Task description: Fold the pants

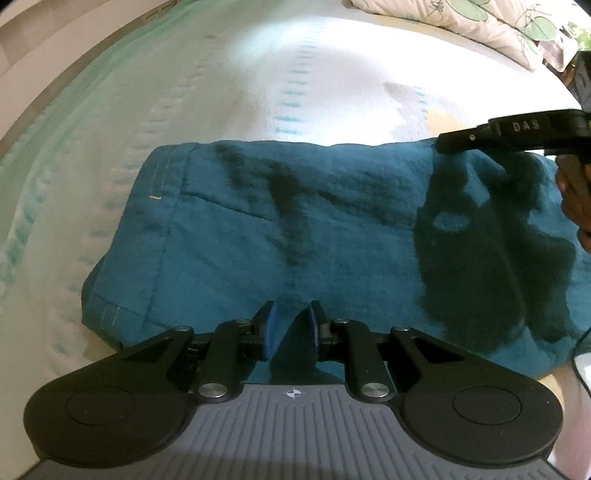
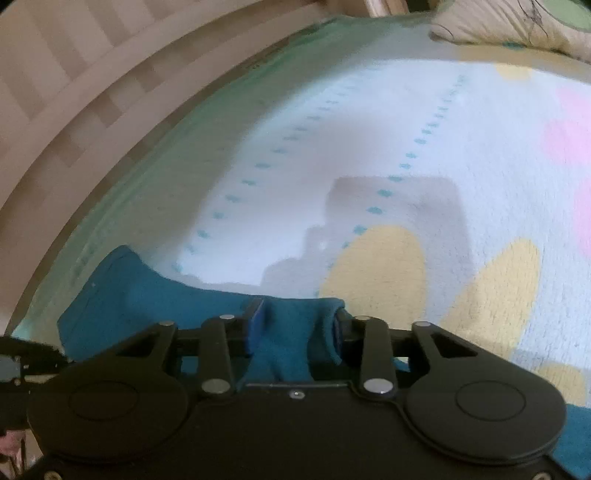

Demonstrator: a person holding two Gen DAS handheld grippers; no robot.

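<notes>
We see teal pants (image 1: 295, 229) lying folded on the bed (image 1: 258, 85), which wears a pale blanket (image 2: 424, 155) with teal dashes and yellow and pink patches. We take the pants as our landmark.

Left of the pants, the blanket's green border runs along the bed edge. At the pants' left end sit a stitched hem and a seam. Our left hand-held gripper (image 1: 290, 325) is at the near edge of the pants, about mid-width, pointing steeply down. Its blue pads (image 1: 268, 325) are close together with a fold of teal cloth pinched between them. A dark shadow falls on the right part of the pants.

At the pants' far right edge, the left wrist view shows our right hand-held gripper (image 1: 458, 142) side-on, with a hand (image 1: 576, 199) below it. In the right wrist view that gripper (image 2: 295, 326) stands partly open. A bunched ridge of teal cloth sits between its pads (image 2: 256, 325); the cloth laps over the right pad, but we cannot tell if the pads press on it. That view is blurred.

Beyond the pants, far right, lies a pillow (image 1: 461, 22) with green leaf print. Past the bed edge, upper left in the right wrist view, is a striped wall (image 2: 55, 66).
</notes>
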